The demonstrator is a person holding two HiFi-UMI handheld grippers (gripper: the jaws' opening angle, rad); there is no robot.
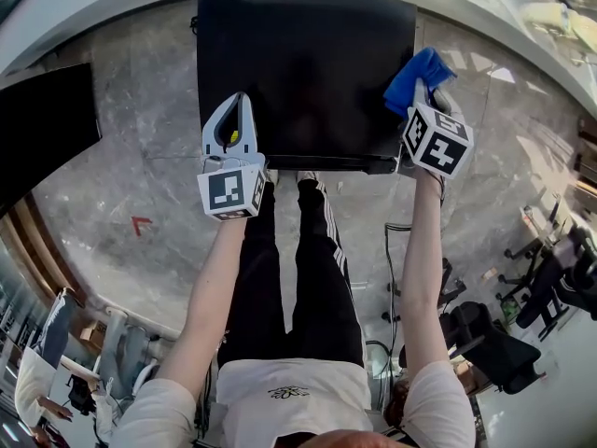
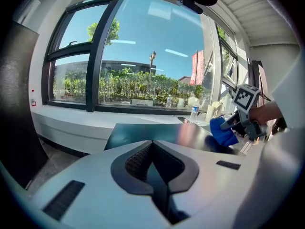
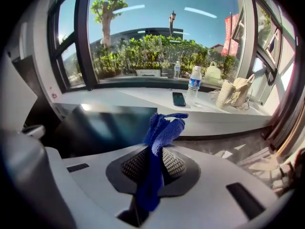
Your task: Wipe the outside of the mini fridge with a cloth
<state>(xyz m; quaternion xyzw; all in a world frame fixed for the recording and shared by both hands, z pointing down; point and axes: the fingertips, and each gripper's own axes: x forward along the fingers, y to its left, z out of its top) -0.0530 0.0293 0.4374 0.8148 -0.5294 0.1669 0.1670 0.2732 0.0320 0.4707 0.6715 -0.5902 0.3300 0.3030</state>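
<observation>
At upper centre of the head view sits the black mini fridge (image 1: 308,63), with the right gripper (image 1: 422,99) clamping a blue cloth (image 1: 418,73) at its right edge and the left gripper (image 1: 239,101), jaws together and empty, at its lower left.

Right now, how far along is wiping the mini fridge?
Done: the right gripper has the cloth clamped. In hand: it is at the top right edge of the mini fridge. Left: no wiped area shows; top and sides likely remain. The left gripper is shut, empty.
</observation>
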